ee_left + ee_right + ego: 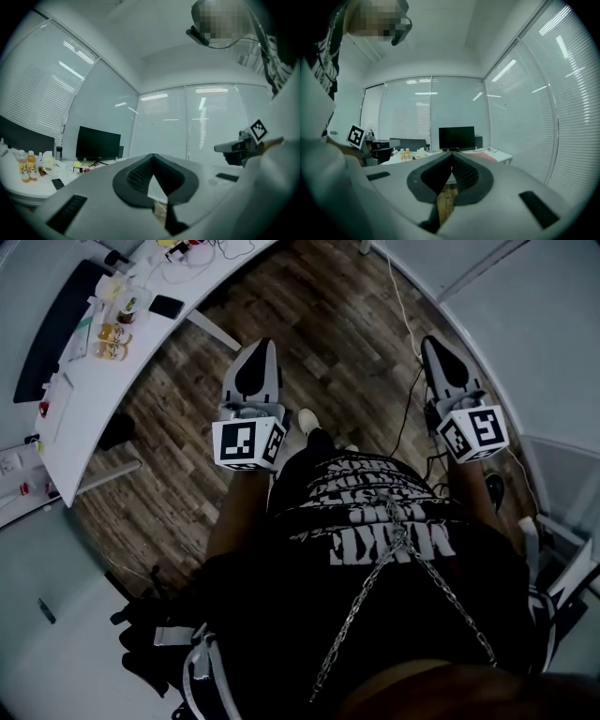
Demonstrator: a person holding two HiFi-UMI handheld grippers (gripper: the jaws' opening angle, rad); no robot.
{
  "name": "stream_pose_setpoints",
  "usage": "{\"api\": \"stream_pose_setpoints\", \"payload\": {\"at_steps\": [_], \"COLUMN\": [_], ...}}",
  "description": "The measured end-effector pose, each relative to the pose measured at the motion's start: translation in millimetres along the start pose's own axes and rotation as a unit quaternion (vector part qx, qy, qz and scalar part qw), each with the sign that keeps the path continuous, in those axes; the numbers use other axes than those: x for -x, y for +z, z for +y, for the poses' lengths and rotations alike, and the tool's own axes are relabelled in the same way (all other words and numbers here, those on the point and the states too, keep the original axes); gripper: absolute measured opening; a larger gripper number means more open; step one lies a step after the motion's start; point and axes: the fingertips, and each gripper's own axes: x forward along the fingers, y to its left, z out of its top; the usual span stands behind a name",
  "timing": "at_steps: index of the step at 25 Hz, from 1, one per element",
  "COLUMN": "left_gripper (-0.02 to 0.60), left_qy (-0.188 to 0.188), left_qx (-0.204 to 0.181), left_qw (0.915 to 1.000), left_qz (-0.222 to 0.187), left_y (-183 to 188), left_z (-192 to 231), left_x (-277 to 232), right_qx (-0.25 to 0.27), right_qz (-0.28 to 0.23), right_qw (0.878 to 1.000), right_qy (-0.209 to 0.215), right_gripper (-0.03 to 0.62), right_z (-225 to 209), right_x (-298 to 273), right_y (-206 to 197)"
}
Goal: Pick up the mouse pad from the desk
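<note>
Wooden floor [309, 324] underfoot, white tabletop [89, 409] well apart at left; mouse pad presumably on it, too small to single out. Left gripper [261, 348] and right gripper [434, 345]: fingers clenched, empty. Approach step, probably; next, walk over, find the pad, release fingers.

White block lettering is running across the black shirt [389, 542], upside down and too broken to read. Square black-and-white markers are showing on the cubes of the left gripper [260, 345] and right gripper [433, 343].
</note>
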Motion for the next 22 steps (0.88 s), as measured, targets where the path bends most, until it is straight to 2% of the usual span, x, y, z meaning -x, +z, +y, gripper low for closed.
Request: {"api": "stream_pose_setpoints", "payload": {"at_steps": [7,12,16,19,22], "left_gripper": [0.008,0.008,0.008,0.008,0.008], "left_qy": [-0.007,-0.027,-0.043,-0.033,-0.018], "left_qx": [0.012,0.009,-0.027,-0.056,-0.075], "left_qw": [0.9997,0.9991,0.9976,0.9968,0.9960], "left_qz": [0.021,0.033,0.046,0.046,0.045], "left_y": [-1.5,-3.5,-8.6,-11.2,-10.0], "left_z": [54.8,65.3,62.0,69.0,76.2], "left_x": [-39.2,-60.0,-88.3,-111.3,-135.0], "right_qx": [0.025,0.032,0.048,0.073,0.073], "right_qz": [0.007,0.000,0.000,-0.009,-0.014], "right_qw": [1.000,0.999,0.999,0.997,0.996], "right_qy": [0.011,0.012,0.003,-0.020,-0.041], "right_gripper": [0.002,0.002,0.002,0.002,0.002], "right_z": [16.3,27.9,31.9,23.5,3.8], "right_x": [-75.2,-105.7,-134.2,-145.7,-155.9], "right_y": [26.6,28.8,26.1,29.2,29.0]}}
